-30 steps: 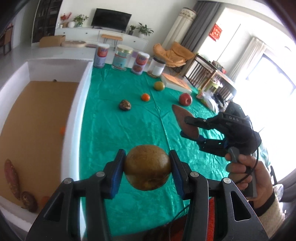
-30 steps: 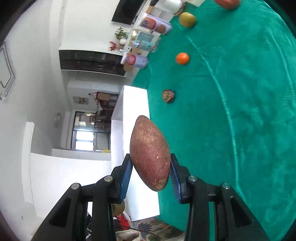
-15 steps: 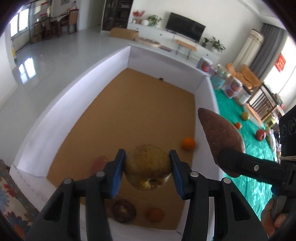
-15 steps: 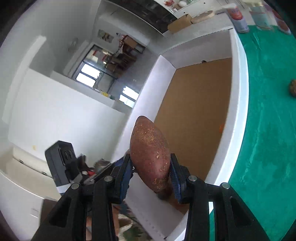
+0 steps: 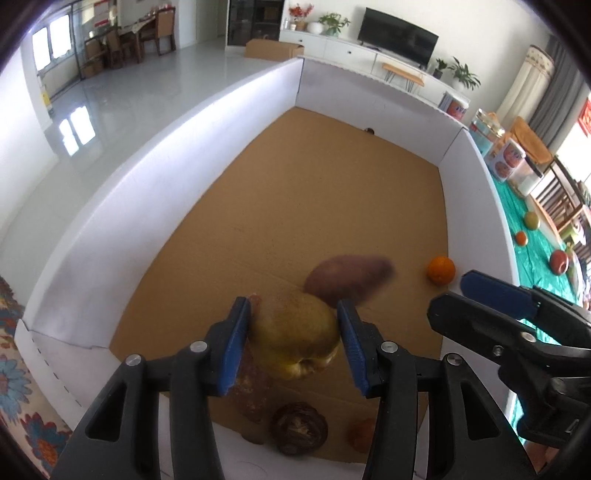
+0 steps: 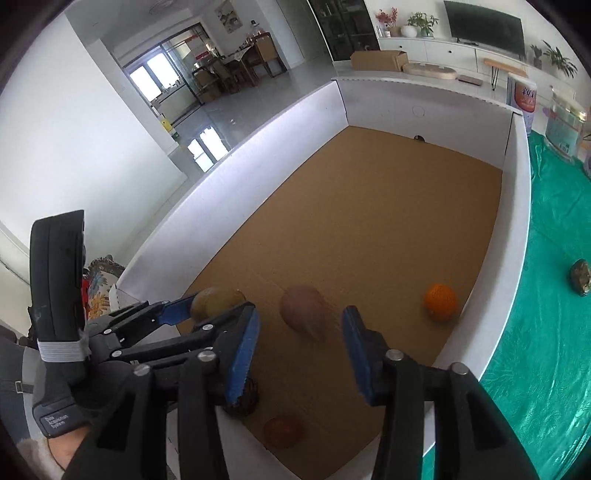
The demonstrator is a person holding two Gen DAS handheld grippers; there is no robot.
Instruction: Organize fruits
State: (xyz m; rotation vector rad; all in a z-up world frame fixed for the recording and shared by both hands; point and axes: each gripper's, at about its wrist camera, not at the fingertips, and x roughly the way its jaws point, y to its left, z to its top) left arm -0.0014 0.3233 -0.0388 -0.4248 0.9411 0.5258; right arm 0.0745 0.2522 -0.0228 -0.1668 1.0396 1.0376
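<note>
Tongs on both hands have just been opening over the box (image 5: 207, 125), sweet potato (image 6: 304, 312) and pear (image 5: 295, 341) freed.

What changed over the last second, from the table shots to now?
Both grippers swung from the green cloth to over the white box. The right gripper opened, dropping the sweet potato. The left gripper has just been opening around the pear. The orange stayed put.

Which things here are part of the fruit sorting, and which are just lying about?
Job:
- white box
- yellow-green fruit between the left gripper's opening jaws
- sweet potato dropping from the open right gripper
- orange
- red fruit on the green cloth

Lying about:
- canisters
- TV
- cardboard carton
</note>
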